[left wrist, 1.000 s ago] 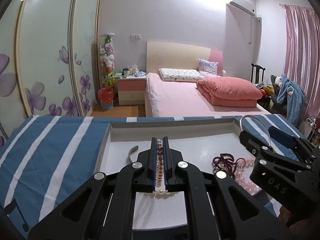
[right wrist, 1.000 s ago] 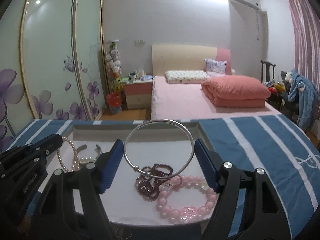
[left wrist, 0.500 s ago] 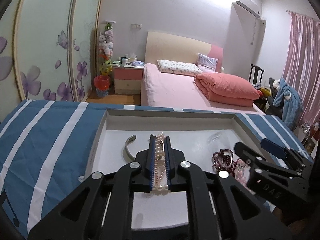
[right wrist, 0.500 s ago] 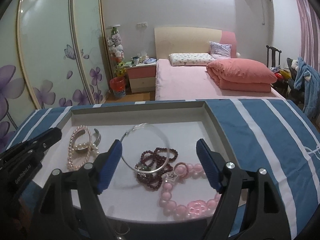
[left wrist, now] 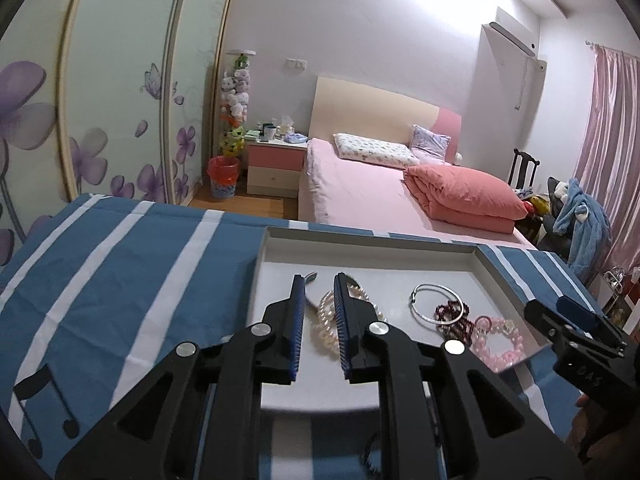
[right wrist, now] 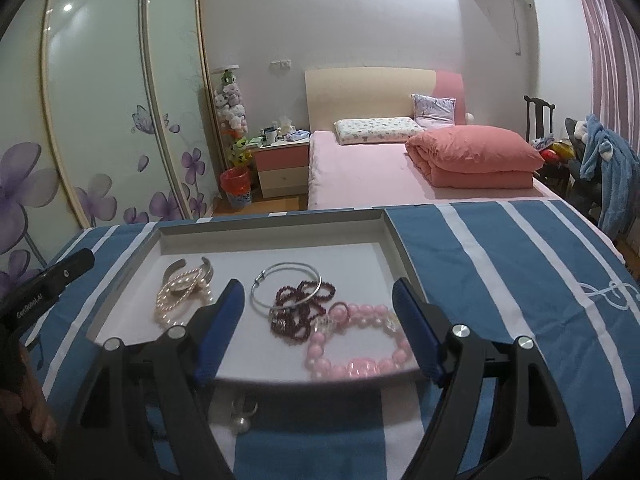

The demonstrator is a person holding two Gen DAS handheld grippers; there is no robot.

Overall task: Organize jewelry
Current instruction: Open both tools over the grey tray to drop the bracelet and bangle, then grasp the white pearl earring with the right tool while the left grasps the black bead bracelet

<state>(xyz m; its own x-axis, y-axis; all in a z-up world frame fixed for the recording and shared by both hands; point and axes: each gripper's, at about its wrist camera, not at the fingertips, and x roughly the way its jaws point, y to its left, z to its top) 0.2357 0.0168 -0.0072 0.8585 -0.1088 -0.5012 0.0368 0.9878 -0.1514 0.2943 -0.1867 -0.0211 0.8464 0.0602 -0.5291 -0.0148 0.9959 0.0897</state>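
Jewelry sits in a shallow grey tray (right wrist: 276, 222) on the blue striped cloth (right wrist: 500, 272). On the left side of the tray lies the pearl string (right wrist: 180, 296), partly on top of a silver cuff (right wrist: 176, 268). The left gripper (left wrist: 318, 320) hovers over those pearls. Its jaws have just been opening, and now they stand a little apart with nothing pinched; the pearls lie loose on the tray floor under the gap.

In the middle lies a thin silver bangle (right wrist: 286, 284), resting over a clump of dark red beads (right wrist: 298, 312). Next to them, touching, is the pink bead bracelet (right wrist: 356, 344). The right gripper (right wrist: 318, 328) has its jaws wide apart and holds nothing.

To do this well, I think both claws should lift straight up and away, so no pad snags a strand. The pearls look slippery and could slide if bumped. A small pearl piece (right wrist: 242, 420) lies on the cloth in front of the tray, and likely goes in next.
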